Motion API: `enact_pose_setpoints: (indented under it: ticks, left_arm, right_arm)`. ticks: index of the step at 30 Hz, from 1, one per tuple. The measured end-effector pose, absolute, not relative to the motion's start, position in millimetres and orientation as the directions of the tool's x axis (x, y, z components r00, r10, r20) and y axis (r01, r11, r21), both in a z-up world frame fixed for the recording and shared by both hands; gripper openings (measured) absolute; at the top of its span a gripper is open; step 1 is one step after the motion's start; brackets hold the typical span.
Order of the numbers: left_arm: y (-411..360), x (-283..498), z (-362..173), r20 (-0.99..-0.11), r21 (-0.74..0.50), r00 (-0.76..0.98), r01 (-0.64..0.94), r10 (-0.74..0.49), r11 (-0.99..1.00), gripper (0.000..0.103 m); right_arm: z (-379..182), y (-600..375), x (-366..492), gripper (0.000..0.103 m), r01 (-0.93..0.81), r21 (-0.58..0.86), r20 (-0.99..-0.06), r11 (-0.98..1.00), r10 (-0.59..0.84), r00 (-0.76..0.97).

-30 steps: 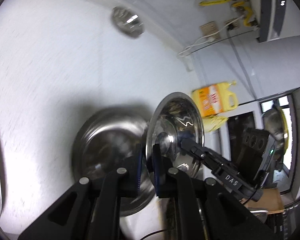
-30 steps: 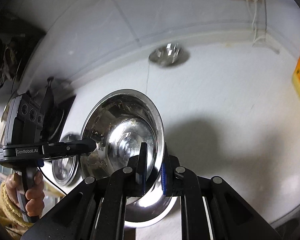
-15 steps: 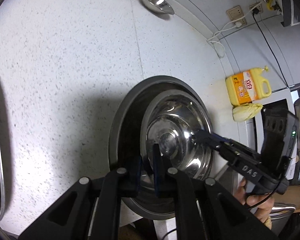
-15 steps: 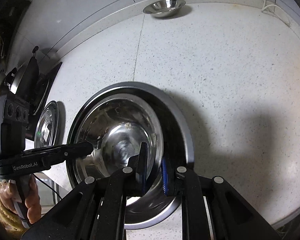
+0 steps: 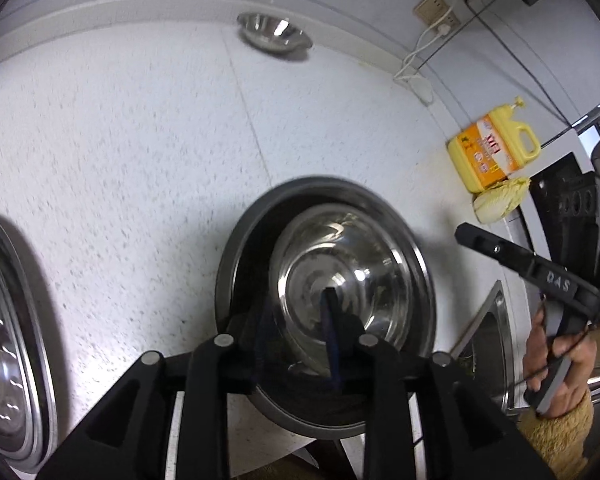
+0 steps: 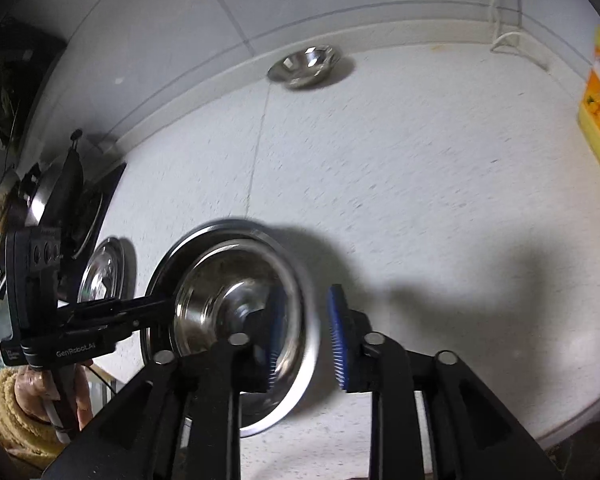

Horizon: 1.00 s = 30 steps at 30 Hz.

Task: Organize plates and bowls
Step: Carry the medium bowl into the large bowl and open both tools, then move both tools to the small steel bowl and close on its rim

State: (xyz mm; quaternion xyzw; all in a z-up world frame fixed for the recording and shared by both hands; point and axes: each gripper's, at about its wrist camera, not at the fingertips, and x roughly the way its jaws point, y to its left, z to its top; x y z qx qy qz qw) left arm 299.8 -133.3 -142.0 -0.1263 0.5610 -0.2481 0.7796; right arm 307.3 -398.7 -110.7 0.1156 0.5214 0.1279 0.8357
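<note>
Right tongs (image 6: pixel 306 332) parted, left tongs (image 5: pixel 296 334) parted, bowl (image 5: pixel 340 280) nested in basin (image 5: pixel 236 264)

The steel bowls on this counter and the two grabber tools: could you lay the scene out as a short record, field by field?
Nested bowl: small steel bowl sits inside the large steel basin
Left gripper: open, fingers either side of the basin's near rim
Right gripper: open, jaws apart beside the basin's right rim
Other dishes: small bowl by the wall; steel plate at the left
Also on counter: yellow detergent jug
</note>
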Motion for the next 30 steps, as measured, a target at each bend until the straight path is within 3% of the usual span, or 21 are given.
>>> enact_pose_setpoints:
  ticks: [8,22,30]
  left_arm:
    - [-94,340,-122,-0.702,-0.639,0.292,0.144,-0.649,0.756,0.031]
    - [-74,494,-157,-0.682,-0.698,0.326,-0.022,-0.655,0.715,0.031]
    - [-89,587,-188,-0.593,-0.786,0.375,-0.077,-0.713,0.613,0.031]
  right_arm:
    - [-79,-458,320,0.043,-0.025,0.259,-0.824,0.965,0.235,0.516]
    - [-81,-486,454,0.046,0.007,0.09,-0.856,0.996,0.073,0.512]
    - [-102,-453,562,0.047,-0.104,0.141,-0.846,0.985,0.174,0.503]
